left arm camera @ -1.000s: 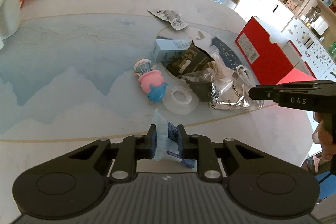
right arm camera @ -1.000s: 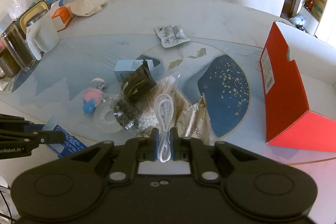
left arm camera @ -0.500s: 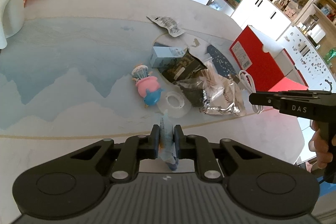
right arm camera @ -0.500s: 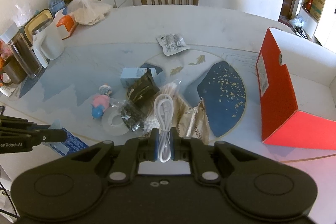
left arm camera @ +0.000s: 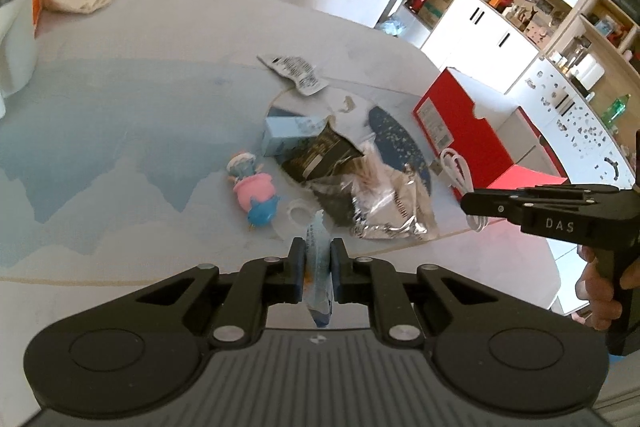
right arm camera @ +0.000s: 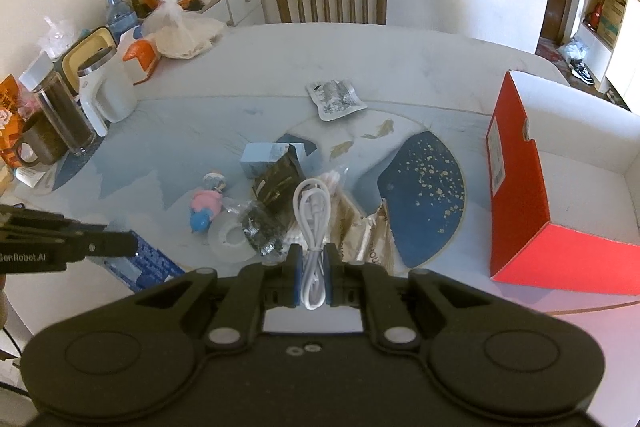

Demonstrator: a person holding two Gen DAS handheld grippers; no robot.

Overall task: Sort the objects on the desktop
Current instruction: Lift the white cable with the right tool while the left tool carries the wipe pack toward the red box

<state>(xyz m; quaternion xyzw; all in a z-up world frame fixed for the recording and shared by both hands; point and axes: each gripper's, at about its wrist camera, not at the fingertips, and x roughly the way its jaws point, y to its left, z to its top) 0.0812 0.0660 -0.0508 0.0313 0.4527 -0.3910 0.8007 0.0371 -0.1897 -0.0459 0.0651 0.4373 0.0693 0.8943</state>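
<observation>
Clearly both tongs are loaded above the table's near edge: left gripper (left arm camera: 317, 269) pinches a limp blue packet (left arm camera: 318, 259) (probably tissues), right gripper (right arm camera: 311, 273) clamps a floppy white cable (right arm camera: 310, 223) mid-coil.

Your left gripper (left arm camera: 316, 263) hides the middle of the blue packet (left arm camera: 318, 291); its print is unreadable. The near pile's foil bag (left arm camera: 396, 211) covers what lies beneath.

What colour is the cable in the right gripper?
White. The cable shows best in the right wrist view, clamped in the right gripper.
</observation>
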